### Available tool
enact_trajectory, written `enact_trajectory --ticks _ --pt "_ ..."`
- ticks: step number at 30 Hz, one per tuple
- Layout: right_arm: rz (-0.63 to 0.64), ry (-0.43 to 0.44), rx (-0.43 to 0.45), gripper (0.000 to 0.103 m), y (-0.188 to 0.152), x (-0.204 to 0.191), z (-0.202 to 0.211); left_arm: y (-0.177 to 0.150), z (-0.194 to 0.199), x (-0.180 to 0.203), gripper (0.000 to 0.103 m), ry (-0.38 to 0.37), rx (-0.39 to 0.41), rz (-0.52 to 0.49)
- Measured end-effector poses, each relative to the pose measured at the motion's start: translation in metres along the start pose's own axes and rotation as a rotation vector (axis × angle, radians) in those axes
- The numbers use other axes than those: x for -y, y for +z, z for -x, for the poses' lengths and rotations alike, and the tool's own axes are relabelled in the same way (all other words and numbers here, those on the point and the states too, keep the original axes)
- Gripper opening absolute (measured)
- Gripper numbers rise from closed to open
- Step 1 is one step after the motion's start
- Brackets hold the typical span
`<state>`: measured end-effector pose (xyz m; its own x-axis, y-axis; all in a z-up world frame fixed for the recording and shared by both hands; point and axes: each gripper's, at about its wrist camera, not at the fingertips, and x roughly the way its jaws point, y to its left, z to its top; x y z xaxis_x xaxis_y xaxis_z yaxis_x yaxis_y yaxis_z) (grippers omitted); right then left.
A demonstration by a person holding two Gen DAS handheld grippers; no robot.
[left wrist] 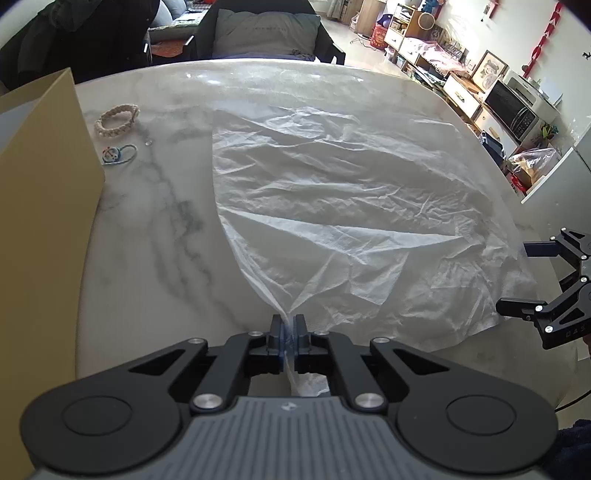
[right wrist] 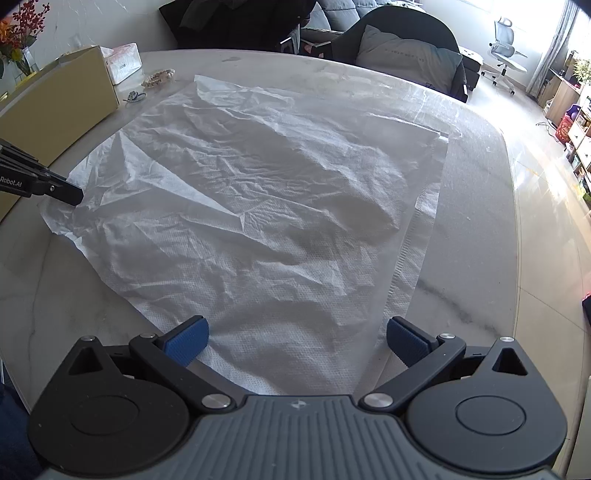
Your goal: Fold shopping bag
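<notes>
A thin, crumpled white shopping bag (left wrist: pixel 332 206) lies spread over the marble table (left wrist: pixel 147 258). My left gripper (left wrist: pixel 288 328) is shut on the bag's near corner, and the plastic is pulled up into a tight pleat between its fingers. In the right wrist view the same bag (right wrist: pixel 277 206) fills the middle of the table. My right gripper (right wrist: pixel 297 338) stands wide open just above the bag's near edge, its blue pads (right wrist: pixel 188 341) apart with nothing between them. The left gripper (right wrist: pixel 75 195) shows at the left, pinching the bag's corner. The right gripper (left wrist: pixel 517 277) shows open at the bag's right edge.
A brown cardboard box (left wrist: pixel 40 184) stands along the table's left side. A braided cord ring (left wrist: pixel 116 120) and a small blue keyring (left wrist: pixel 114 153) lie beside it. A tissue box (right wrist: pixel 123 61) sits behind the cardboard. A dark chair with a grey cushion (left wrist: pixel 266 33) stands at the far edge.
</notes>
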<state>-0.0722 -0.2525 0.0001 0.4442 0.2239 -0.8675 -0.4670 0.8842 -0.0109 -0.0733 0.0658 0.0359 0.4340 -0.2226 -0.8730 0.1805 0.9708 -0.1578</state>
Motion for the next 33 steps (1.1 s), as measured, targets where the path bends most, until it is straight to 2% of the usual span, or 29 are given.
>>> enact_trajectory --ticks 3,4,7,22,27,29,33 --pt "-0.006 0.013 0.017 0.087 0.002 -0.002 0.006 0.004 0.002 -0.001 0.002 -0.011 -0.008 0.018" --pt "-0.008 0.019 0.025 0.086 0.003 -0.003 0.009 0.005 0.002 -0.002 0.002 -0.014 -0.011 0.024" --pt "0.023 0.038 0.059 0.087 0.003 -0.012 0.018 0.009 0.004 -0.003 0.002 -0.025 -0.019 0.043" --pt "0.344 0.160 0.131 0.090 0.017 -0.073 0.051 0.027 0.008 -0.008 0.001 -0.074 -0.056 0.163" --pt "0.526 0.077 0.154 0.091 0.017 -0.099 0.048 0.033 0.009 -0.009 0.001 -0.090 -0.068 0.209" --pt "0.584 0.006 0.180 0.091 0.014 -0.104 0.048 0.035 0.012 -0.012 0.002 -0.111 -0.065 0.233" --pt "0.597 0.043 0.162 0.091 0.018 -0.102 0.043 0.039 0.017 -0.019 0.001 -0.163 -0.067 0.298"
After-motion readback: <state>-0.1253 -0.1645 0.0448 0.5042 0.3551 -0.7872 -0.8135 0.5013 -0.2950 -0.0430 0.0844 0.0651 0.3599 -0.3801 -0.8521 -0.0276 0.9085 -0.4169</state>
